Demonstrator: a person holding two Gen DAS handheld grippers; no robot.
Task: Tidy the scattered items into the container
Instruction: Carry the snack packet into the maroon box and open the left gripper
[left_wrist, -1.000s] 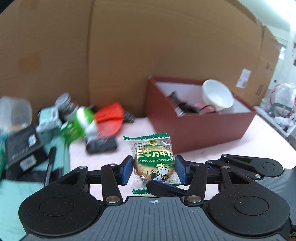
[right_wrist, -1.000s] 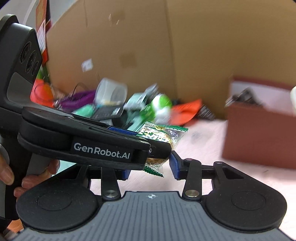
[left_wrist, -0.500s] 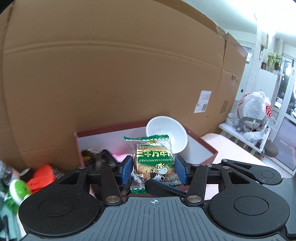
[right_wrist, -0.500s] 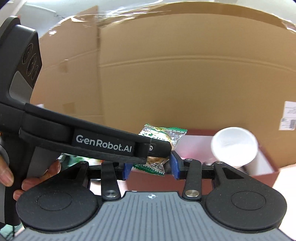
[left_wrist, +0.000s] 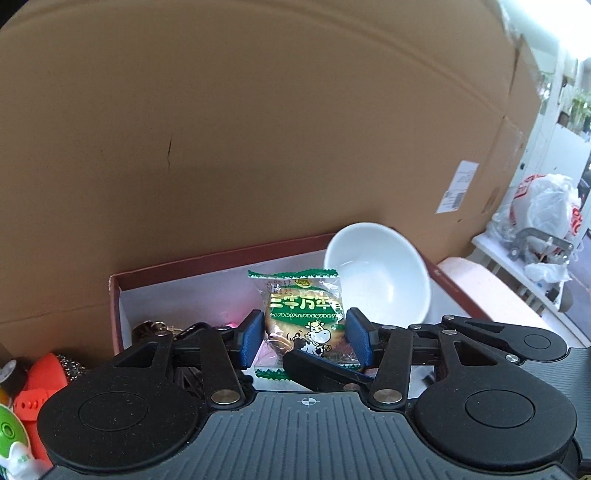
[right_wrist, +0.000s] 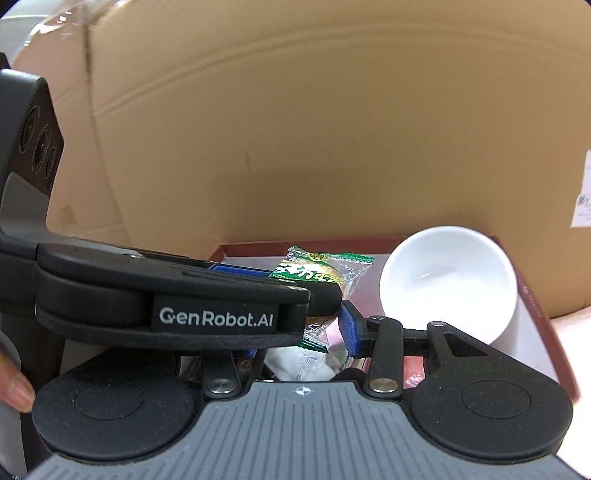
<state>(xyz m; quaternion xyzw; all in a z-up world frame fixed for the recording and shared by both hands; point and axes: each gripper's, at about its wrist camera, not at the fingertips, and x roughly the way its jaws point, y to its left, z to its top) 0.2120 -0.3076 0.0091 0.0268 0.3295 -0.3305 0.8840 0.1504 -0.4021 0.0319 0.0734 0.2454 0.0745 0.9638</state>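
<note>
Now you've got the red box (left_wrist: 114, 295) open below at twelve o'clock, white bowl (left_wrist: 376, 273) tipped at its two o'clock corner, and your left gripper (left_wrist: 301, 338) pinching the cookie packet (left_wrist: 303, 314) above it, presumably ready to drop. Your right gripper (right_wrist: 301, 328) sits crosswise around that packet, but the left one hides its near finger, so I can't tell its grip.

Tall cardboard wall (left_wrist: 258, 147), white shelf (left_wrist: 517, 258), bright daylight at right

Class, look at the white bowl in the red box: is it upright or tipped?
Tipped. The white bowl leans on the red box wall, opening facing the camera.
</note>
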